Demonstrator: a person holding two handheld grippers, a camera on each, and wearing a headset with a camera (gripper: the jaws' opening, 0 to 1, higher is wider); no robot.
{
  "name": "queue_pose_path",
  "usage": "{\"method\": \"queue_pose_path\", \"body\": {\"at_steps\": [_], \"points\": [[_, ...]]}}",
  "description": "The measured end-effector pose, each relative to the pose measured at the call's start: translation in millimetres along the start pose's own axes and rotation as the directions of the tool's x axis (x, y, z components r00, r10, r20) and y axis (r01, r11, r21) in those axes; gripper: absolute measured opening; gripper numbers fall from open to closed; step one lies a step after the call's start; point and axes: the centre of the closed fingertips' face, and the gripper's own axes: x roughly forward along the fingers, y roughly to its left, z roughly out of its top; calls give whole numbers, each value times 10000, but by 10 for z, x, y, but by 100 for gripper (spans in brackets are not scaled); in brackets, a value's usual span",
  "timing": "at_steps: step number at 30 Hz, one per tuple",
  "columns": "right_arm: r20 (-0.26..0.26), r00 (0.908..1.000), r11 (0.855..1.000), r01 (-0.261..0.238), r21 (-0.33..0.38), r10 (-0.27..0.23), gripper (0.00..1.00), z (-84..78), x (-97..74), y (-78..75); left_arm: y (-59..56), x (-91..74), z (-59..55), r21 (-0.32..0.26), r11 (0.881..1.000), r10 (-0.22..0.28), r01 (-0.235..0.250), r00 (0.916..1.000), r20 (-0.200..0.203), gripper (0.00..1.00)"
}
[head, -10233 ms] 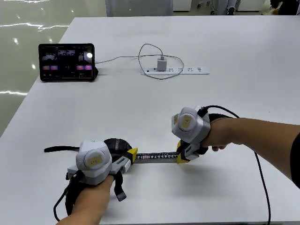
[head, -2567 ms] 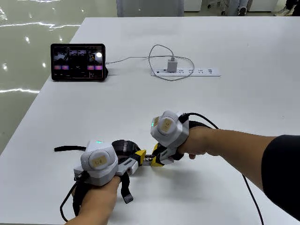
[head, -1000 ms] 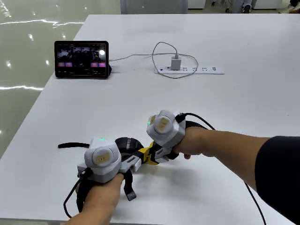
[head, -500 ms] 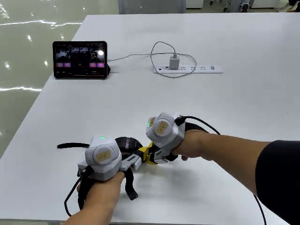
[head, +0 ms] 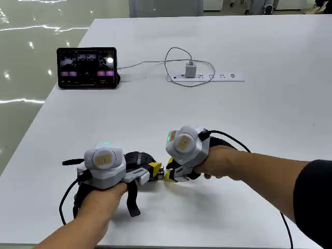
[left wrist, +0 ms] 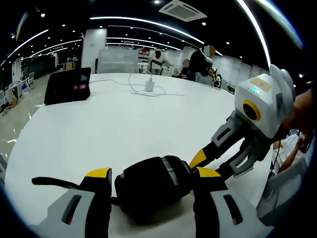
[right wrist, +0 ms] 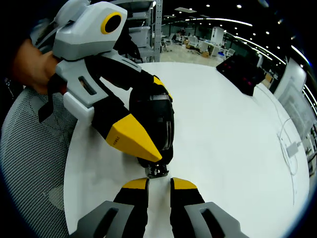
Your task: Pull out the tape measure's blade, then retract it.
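The black tape measure [left wrist: 156, 186] rests on the white table, and my left gripper [left wrist: 153, 173] is shut on its body, one yellow-tipped jaw on each side. In the head view the tape measure [head: 139, 160] sits just right of my left gripper [head: 148, 171]. Its blade is wound in, so only the metal hook [right wrist: 157, 171] sticks out of the case. My right gripper [right wrist: 159, 182] meets it from the opposite side, jaws drawn in narrowly with their tips at the hook's edges. In the head view my right gripper [head: 168, 175] almost touches the left one.
A tablet [head: 86, 67] stands at the far left of the table. A white power strip [head: 205, 77] with a charger and looped cable lies at the back centre. The tape measure's black strap [head: 72, 162] trails left. Gripper cables hang off the near table edge.
The blade, drawn out about a hand's width ten seconds ago, has gone back into the case. My right gripper has followed it leftward up to the tape measure.
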Motion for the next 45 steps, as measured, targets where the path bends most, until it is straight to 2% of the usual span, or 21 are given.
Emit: {"method": "queue_pose_path", "body": {"at_steps": [6, 11, 15, 17, 21, 26, 28, 30, 34, 39, 43, 45], "points": [[407, 9988, 9989, 255, 393, -271, 14, -47, -132, -13, 51, -57, -43, 715, 9955, -599, 627, 9974, -400, 72], [745, 9957, 9959, 490, 757, -547, 17, -101, -285, -35, 123, -113, -103, 895, 9899, -1044, 1103, 9922, -678, 83], [892, 9929, 9913, 688, 1123, -790, 19, -202, -410, -31, 152, -170, -89, 957, 9846, -1406, 1465, 9879, -662, 91], [844, 9923, 9852, 772, 1528, -908, 23, -298, -470, -25, 157, -201, -77, 1070, 9815, -1527, 1587, 9863, -622, 99], [927, 9899, 9768, 875, 1957, -1072, 27, -454, -581, 1, 117, -278, -82, 959, 9727, -2058, 2113, 9765, -638, 99], [1192, 9822, 9630, 1128, 2447, -1454, 34, -556, -750, -3, 148, -390, -73, 993, 9675, -2276, 2324, 9721, -575, 99], [1254, 9801, 9603, 1182, 2529, -1536, 37, -594, -804, -5, 143, -417, -99, 968, 9630, -2460, 2516, 9670, -666, 99], [1291, 9771, 9581, 1320, 2540, -1689, 38, -655, -867, -14, 166, -435, -125, 1293, 9582, -2480, 2553, 9662, -699, 99], [1351, 9723, 9480, 1465, 2825, -1905, 41, -778, -993, -42, 202, -478, -193, 1431, 9545, -2494, 2617, 9634, -978, 99], [1304, 9710, 9421, 1545, 2976, -2004, 48, -961, -1108, 0, 261, -553, -193, 1614, 9529, -2443, 2568, 9652, -935, 99], [1361, 9671, 9360, 1639, 3116, -2147, 53, -1079, -1217, 31, 298, -605, -234, 1908, 9466, -2420, 2600, 9637, -1125, 99], [1377, 9646, 9318, 1717, 3197, -2250, 55, -1125, -1271, 29, 275, -637, -216, 1448, 9497, -2662, 2776, 9594, -932, 99]]}}
